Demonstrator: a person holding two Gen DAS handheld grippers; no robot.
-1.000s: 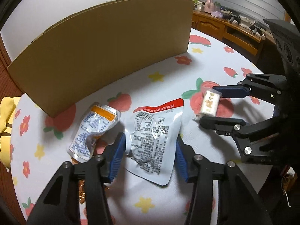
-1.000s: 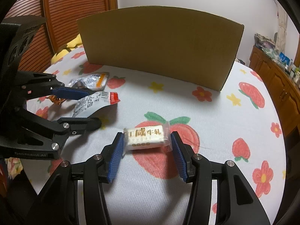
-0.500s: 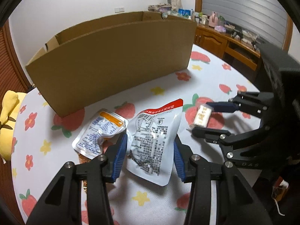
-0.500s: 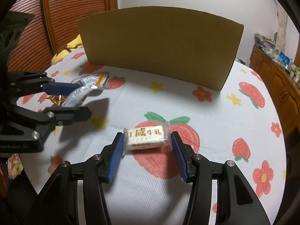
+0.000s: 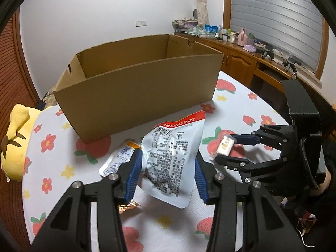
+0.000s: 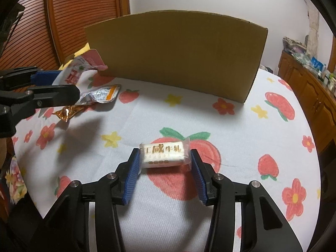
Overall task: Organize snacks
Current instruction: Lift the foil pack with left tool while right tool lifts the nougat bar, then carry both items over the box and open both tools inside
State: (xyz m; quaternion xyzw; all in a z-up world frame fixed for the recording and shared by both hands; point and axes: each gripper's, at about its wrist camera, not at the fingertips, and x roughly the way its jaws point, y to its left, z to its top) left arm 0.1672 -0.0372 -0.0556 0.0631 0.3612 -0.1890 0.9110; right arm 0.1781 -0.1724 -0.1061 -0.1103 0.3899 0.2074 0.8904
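My left gripper point(image 5: 168, 170) is shut on a white snack pouch with a red top edge point(image 5: 172, 155) and holds it above the table, in front of the open cardboard box point(image 5: 138, 84). The pouch also shows in the right wrist view point(image 6: 77, 71). My right gripper point(image 6: 164, 163) is shut on a small white nougat bar point(image 6: 163, 154) low over the strawberry-print tablecloth point(image 6: 210, 220); the bar also shows in the left wrist view point(image 5: 225, 146). A silver pouch with an orange stripe point(image 6: 100, 93) and a copper foil wrapper point(image 6: 68, 112) lie on the cloth.
A yellow plush toy point(image 5: 14, 142) lies at the table's left edge. Wooden cabinets with clutter point(image 5: 252, 58) stand beyond the table on the right. A slatted wooden door point(image 6: 73, 16) is behind the box.
My left gripper has lifted the white pouch off the table and risen, so the box's inside now shows. The right gripper with the nougat bar has stayed in place.
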